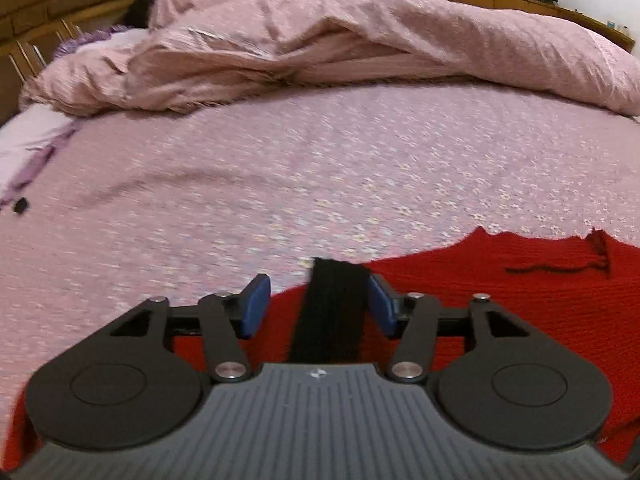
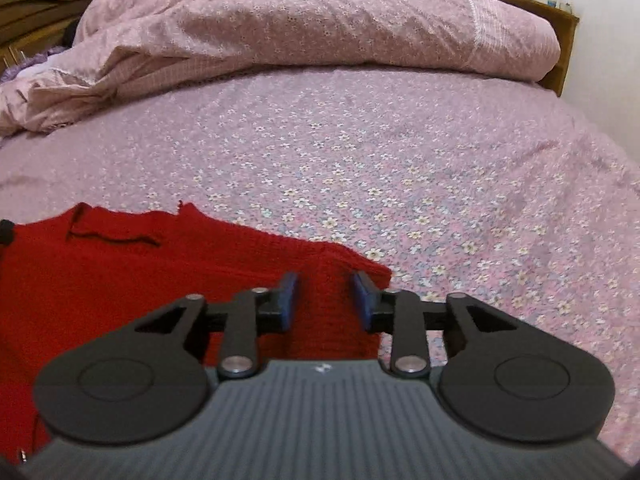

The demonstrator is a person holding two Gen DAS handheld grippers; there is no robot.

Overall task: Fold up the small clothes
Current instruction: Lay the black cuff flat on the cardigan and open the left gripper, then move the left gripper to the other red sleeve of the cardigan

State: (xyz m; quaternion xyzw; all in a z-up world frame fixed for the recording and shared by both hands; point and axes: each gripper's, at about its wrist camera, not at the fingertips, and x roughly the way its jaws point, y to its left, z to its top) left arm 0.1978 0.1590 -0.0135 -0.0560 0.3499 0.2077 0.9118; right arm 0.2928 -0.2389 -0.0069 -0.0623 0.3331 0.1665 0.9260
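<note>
- The red knitted garment [image 1: 500, 292] lies flat on the bed [image 1: 320, 168], at the near edge, its far hem jagged with a loose thread.
- The left gripper [image 1: 318, 304] has its jaws spread over the garment's left part; a black strip [image 1: 334, 312] runs between the pads, lying against the right pad and clear of the left one, so nothing is pinched.
- The right gripper [image 2: 325, 300] hangs over the garment's right corner [image 2: 372, 276] with its jaws partly apart and red knit between them, the pads not pressing.
- Judgement: the step in hand looks like taking or releasing an edge for a fold. To do it well, bring both grippers to matching points on one edge, take only the top layer, and keep the black strip flat instead of bunched.
- Knit stretches and sags, so lifting both sides evenly should keep the fold line straight.
- The bed carries a pink flowered sheet; a rumpled pink duvet [image 2: 312, 28] is heaped along its far edge against a wooden headboard [image 1: 44, 4].
</note>
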